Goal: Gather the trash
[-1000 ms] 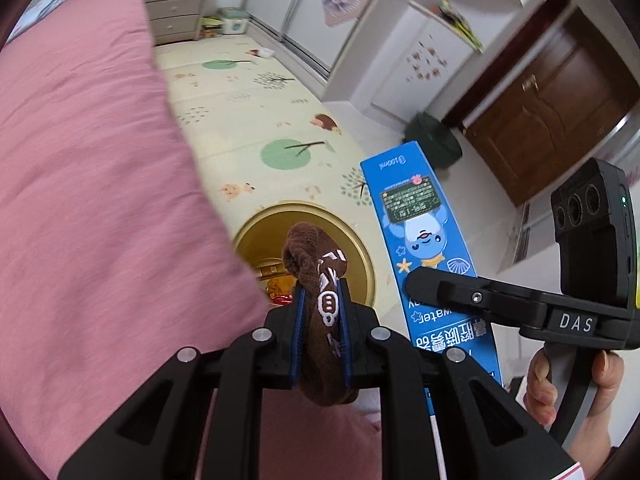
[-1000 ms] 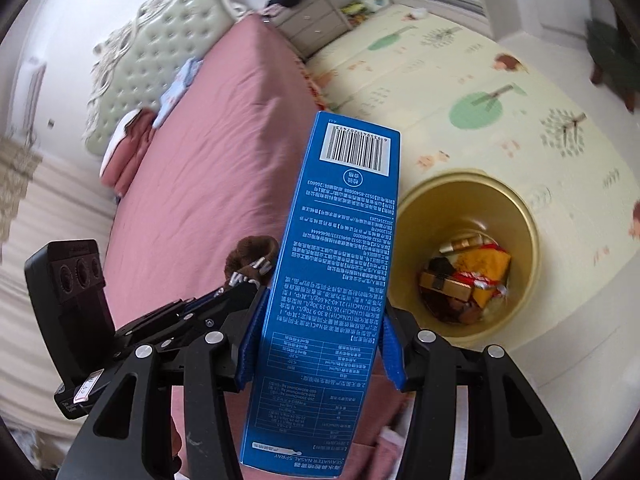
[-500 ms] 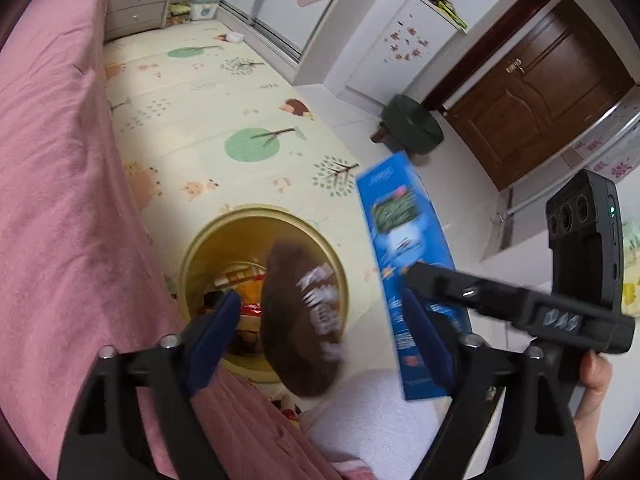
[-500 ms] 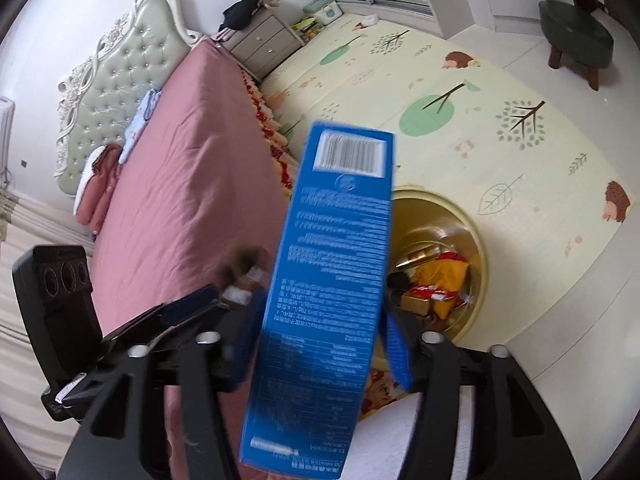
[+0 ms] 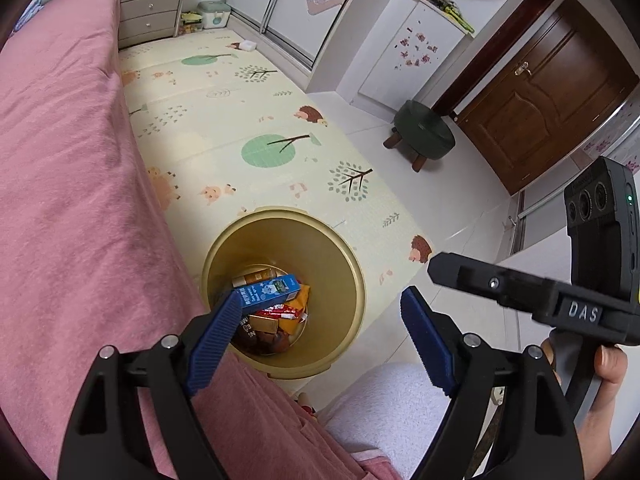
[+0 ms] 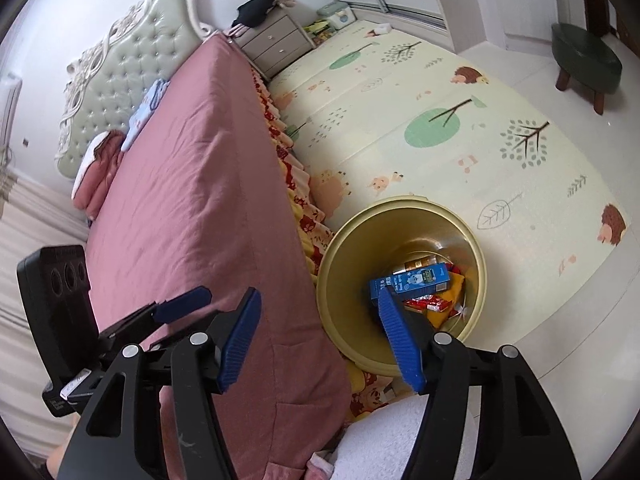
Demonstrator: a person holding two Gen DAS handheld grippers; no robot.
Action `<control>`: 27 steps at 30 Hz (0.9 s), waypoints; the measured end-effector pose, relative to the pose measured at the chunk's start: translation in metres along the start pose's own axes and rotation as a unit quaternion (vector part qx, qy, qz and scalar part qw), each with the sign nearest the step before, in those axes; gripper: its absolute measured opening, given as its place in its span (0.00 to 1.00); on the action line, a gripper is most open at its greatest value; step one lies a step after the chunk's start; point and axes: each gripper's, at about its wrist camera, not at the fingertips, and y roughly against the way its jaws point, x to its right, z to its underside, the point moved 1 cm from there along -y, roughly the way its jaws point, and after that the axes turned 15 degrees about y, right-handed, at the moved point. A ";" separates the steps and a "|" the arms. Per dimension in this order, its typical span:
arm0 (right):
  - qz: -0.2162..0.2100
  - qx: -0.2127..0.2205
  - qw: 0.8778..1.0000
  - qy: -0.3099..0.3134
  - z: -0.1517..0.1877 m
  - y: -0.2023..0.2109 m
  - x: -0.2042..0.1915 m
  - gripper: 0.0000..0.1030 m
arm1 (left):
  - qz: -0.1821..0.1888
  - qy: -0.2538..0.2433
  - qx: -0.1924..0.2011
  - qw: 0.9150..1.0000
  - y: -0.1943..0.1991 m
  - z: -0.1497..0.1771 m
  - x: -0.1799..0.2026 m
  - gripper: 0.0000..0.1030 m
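A gold round trash bin (image 5: 344, 256) stands on the floor beside the bed; it also shows in the right wrist view (image 6: 472, 240). Inside it lies a blue box (image 5: 266, 290) on top of wrappers and other trash, also seen in the right wrist view (image 6: 412, 280). A brown item (image 5: 276, 342) lies at the bin's bottom. My left gripper (image 5: 320, 340) is open and empty above the bin's near rim. My right gripper (image 6: 320, 332) is open and empty, above the bed edge and the bin.
A pink bed (image 6: 192, 200) fills the left side, with a patterned play mat (image 5: 240, 128) beside it. A green stool (image 5: 424, 132) stands near a brown door (image 5: 540, 96). A nightstand (image 5: 150, 16) is at the far end. A white fluffy cloth (image 5: 384, 408) lies below the grippers.
Both grippers opened. The brown item dropped from the left one and the blue box from the right one, and both now lie in the bin.
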 end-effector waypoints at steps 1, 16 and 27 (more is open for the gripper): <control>0.001 0.000 1.000 0.004 0.000 0.001 -0.003 0.59 | -0.001 0.000 0.003 1.000 0.003 0.001 0.000 0.79; -0.004 -0.001 0.998 0.065 -0.002 0.005 -0.068 0.59 | -0.026 0.002 0.069 0.997 0.067 0.019 -0.027 0.83; -0.064 -0.022 0.984 0.167 0.021 -0.031 -0.176 0.59 | -0.080 0.066 0.110 0.989 0.136 0.062 -0.106 0.83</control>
